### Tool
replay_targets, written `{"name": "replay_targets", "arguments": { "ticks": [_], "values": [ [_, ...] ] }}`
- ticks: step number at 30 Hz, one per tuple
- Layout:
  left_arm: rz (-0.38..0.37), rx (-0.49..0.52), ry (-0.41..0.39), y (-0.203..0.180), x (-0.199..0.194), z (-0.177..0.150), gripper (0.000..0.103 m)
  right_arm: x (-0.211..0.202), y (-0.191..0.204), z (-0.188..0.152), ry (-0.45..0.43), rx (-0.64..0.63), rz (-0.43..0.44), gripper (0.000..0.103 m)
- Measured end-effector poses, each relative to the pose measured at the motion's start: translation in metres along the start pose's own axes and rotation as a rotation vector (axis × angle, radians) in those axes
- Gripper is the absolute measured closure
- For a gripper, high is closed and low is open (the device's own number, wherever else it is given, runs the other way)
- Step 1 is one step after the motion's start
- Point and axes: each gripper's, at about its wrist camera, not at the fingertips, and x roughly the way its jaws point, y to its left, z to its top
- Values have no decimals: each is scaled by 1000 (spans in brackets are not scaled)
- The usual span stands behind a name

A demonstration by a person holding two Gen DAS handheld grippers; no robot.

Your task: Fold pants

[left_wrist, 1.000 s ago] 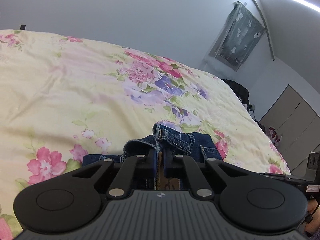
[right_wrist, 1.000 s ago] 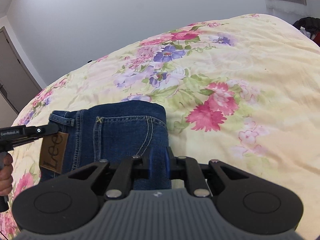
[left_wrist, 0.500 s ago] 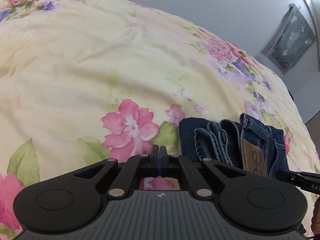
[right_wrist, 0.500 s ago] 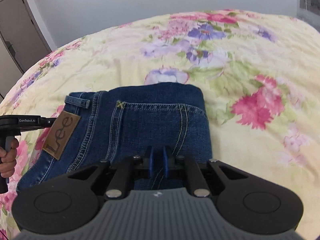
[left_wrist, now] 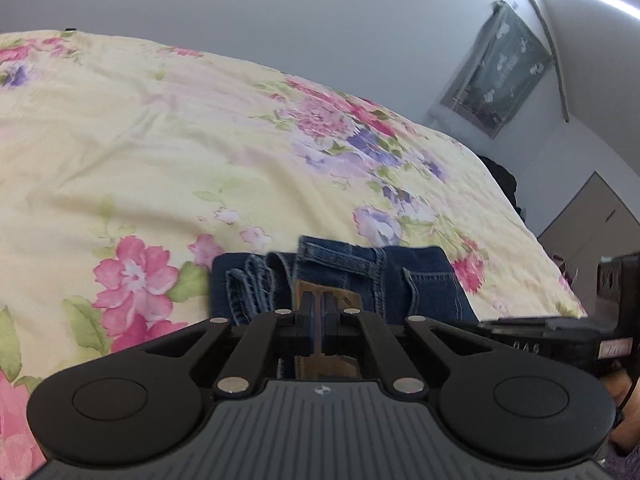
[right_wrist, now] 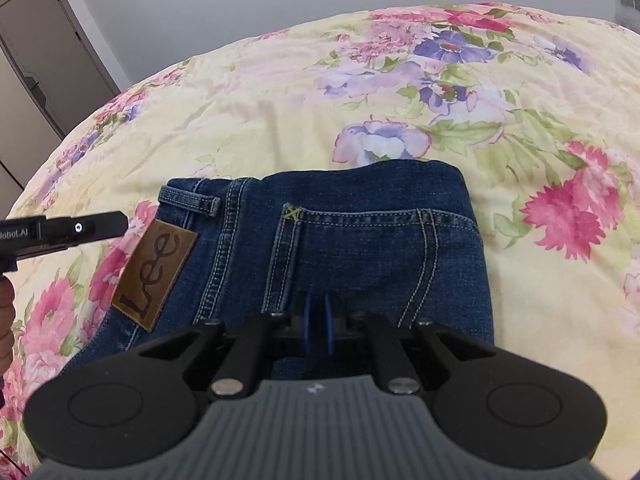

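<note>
Dark blue jeans [right_wrist: 360,248] lie folded into a compact stack on the floral bedspread [right_wrist: 280,100], with the brown Lee patch [right_wrist: 154,276] up at their left. My right gripper [right_wrist: 318,320] is shut and empty, hovering over the stack's near edge. My left gripper [left_wrist: 319,316] is shut and empty, just above the waistband end of the jeans [left_wrist: 360,276], over the patch. In the right wrist view the left gripper's tip [right_wrist: 80,228] sits just left of the patch.
The yellow floral bedspread [left_wrist: 160,140] stretches far behind and to the left of the jeans. A curtained window [left_wrist: 500,92] and cupboard doors [left_wrist: 592,216] stand beyond the bed's right edge. A door [right_wrist: 48,48] is at far left.
The left gripper swung off to the left of the jeans, then came back over the waistband end. The right gripper pulled back a little; both stay shut and the jeans lie still.
</note>
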Motion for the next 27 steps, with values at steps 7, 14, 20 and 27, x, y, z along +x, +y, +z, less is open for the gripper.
{"name": "replay_targets", "arguments": {
  "ticks": [7,14,20,27],
  "values": [
    [24,70,21,-25,-25,-36,102,-77,-5,-32,-84,-52,-63,97],
    [110,124,76,-26,-29,-78,102,-104,-15,-95,-29,-32,-144,97],
    [147,80,89,-18,-19,-92,101,-91,-27,-138,8,39,-161,98],
    [134,33,59,-12,-22,-100,98,-83,-33,-152,-23,105,-157,98]
  ]
}}
